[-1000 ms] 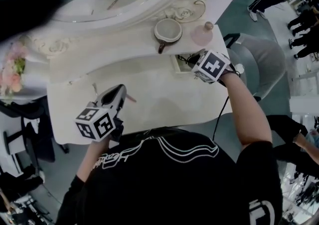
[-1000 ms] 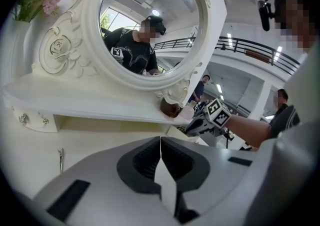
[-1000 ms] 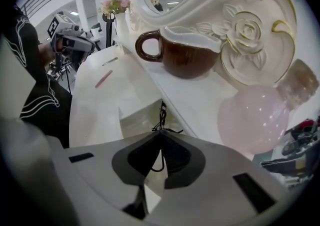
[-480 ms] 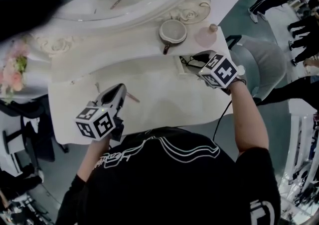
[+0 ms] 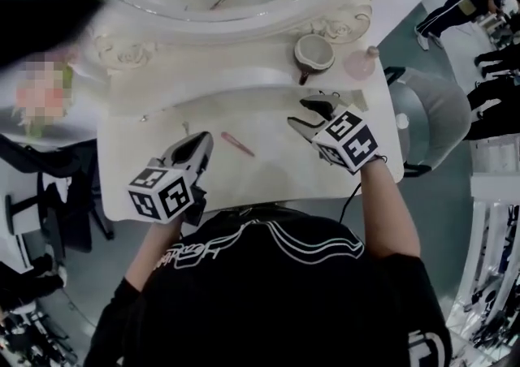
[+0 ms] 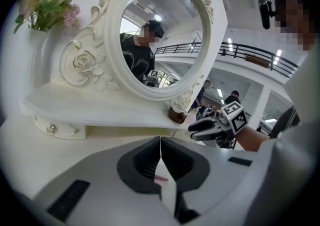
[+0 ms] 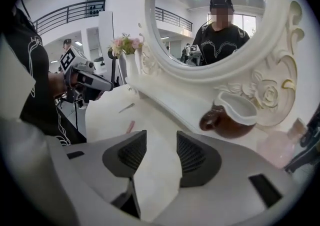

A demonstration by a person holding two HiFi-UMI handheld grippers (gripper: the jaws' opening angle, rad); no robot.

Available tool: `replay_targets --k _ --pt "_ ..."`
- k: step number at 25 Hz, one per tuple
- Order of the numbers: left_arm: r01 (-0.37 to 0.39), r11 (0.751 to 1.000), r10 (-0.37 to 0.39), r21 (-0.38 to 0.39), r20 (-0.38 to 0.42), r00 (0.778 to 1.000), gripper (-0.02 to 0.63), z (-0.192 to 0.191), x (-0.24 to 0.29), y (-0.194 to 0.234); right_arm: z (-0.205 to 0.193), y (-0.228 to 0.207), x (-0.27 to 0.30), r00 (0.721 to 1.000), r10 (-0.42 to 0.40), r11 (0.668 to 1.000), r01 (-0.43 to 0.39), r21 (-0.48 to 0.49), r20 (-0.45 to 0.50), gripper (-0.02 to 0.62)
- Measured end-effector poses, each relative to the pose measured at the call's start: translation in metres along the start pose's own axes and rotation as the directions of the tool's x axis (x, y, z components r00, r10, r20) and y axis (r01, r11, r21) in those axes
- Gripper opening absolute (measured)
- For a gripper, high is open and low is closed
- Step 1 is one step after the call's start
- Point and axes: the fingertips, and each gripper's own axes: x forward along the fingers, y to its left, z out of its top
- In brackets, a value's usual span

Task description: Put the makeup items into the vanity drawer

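— So, where's the makeup?
— Your slim pink stick [image 5: 237, 144] lies loose on the white vanity tabletop [image 5: 268, 170]. Your left gripper [image 5: 203, 140], closed and empty, hovers near it; your right gripper [image 5: 306, 112] is opening on nothing, likely to grab it.

Empty right tool [image 7: 161, 137] opening near brown cup [image 7: 222, 122].

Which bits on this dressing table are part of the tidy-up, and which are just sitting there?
For the job: pink makeup stick; thin silver stick, probably makeup too.
Just lying about: brown jug; flowers; mirror; pink bottle, unless it counts as makeup.
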Motion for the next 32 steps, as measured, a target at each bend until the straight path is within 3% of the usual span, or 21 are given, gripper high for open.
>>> replay_targets --k 9,14,18,27,32 --pt "-0.074 0.996 0.075 -0.039 0.019 0.997 0.025 -0.007 -0.076 0.056 0.039 0.094 0.067 0.997 0.066 0.998 -0.065 -0.011 0.032 0.195" --pt "-0.109 0.992 0.111 -0.068 0.033 0.993 0.025 -0.019 -0.106 0.085 0.053 0.131 0.11 0.998 0.046 0.998 -0.047 0.033 0.05 0.195" --pt "-0.113 0.99 0.117 -0.087 0.045 0.992 0.025 -0.027 -0.126 0.102 0.062 0.159 0.148 0.999 0.031 1.0 -0.031 -0.003 0.033 0.195" --pt "-0.137 0.982 0.145 -0.133 0.049 0.988 0.025 -0.049 -0.167 0.144 0.077 0.178 0.216 0.998 -0.058 0.997 0.057 0.058 0.008 0.192" --pt "-0.154 0.975 0.166 -0.163 0.062 0.984 0.025 -0.055 -0.183 0.163 0.081 0.173 0.24 0.997 -0.078 0.986 0.081 0.144 -0.025 0.173"
